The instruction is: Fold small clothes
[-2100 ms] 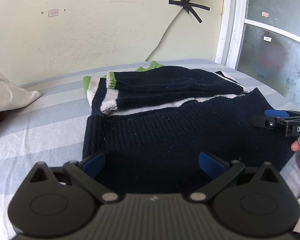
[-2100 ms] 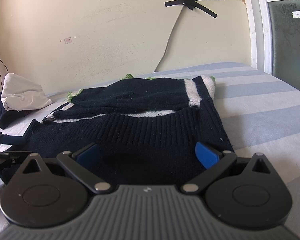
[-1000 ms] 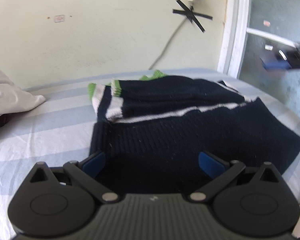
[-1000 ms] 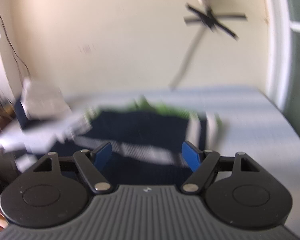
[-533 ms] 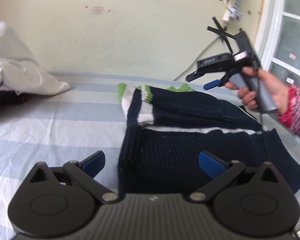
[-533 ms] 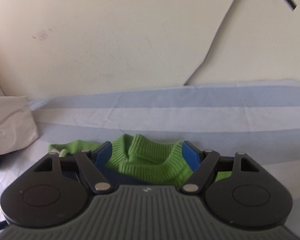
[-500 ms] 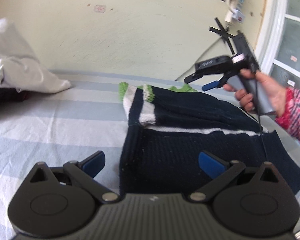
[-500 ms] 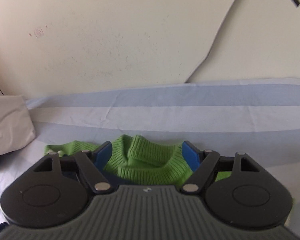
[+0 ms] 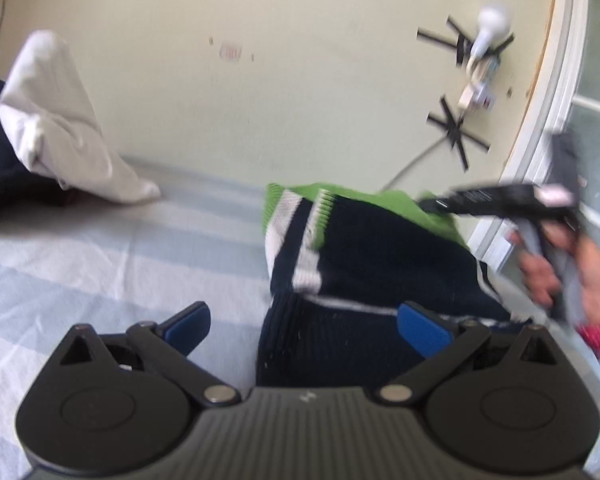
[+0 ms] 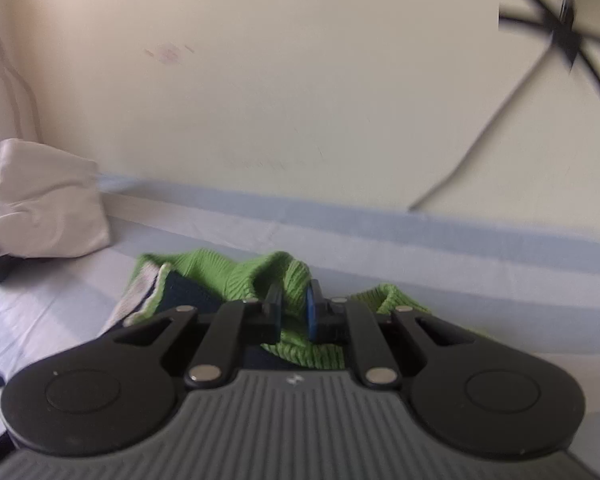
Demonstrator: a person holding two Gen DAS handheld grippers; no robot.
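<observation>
On my left wrist view, the left gripper [image 9: 302, 326] sits low in the frame with its 2 blue-padded fingers [image 9: 422, 330] spread wide and nothing between them. The navy sweater [image 9: 364, 288] lies folded on the striped bed sheet [image 9: 80, 276], filling the center and lower right of the frame; its near left edge runs up between my spread fingers. White bands and green cuffs [image 9: 278, 204] stack at the sweater's far left corner, center frame.

At the right edge of that view I see the right gripper [image 9: 432, 204], blurred, reaching onto the green neck area at the sweater's far end, with the right hand [image 9: 560, 268] wrapped around its handle and a red patterned sleeve below it.

My right wrist view shows the right gripper [image 10: 293, 308] with its 2 fingers pressed close together, pinching a fold of the green ribbed collar [image 10: 256, 276] at center frame. The collar bunches up around the fingertips, and dark navy knit [image 10: 184, 292] shows just left of them.

A white pillow [image 10: 44, 204] rests at the left of the frame against the cream wall [image 10: 280, 80]. Black tape crosses [image 10: 560, 40] and a cable [image 10: 472, 152] mark the wall at upper right.
</observation>
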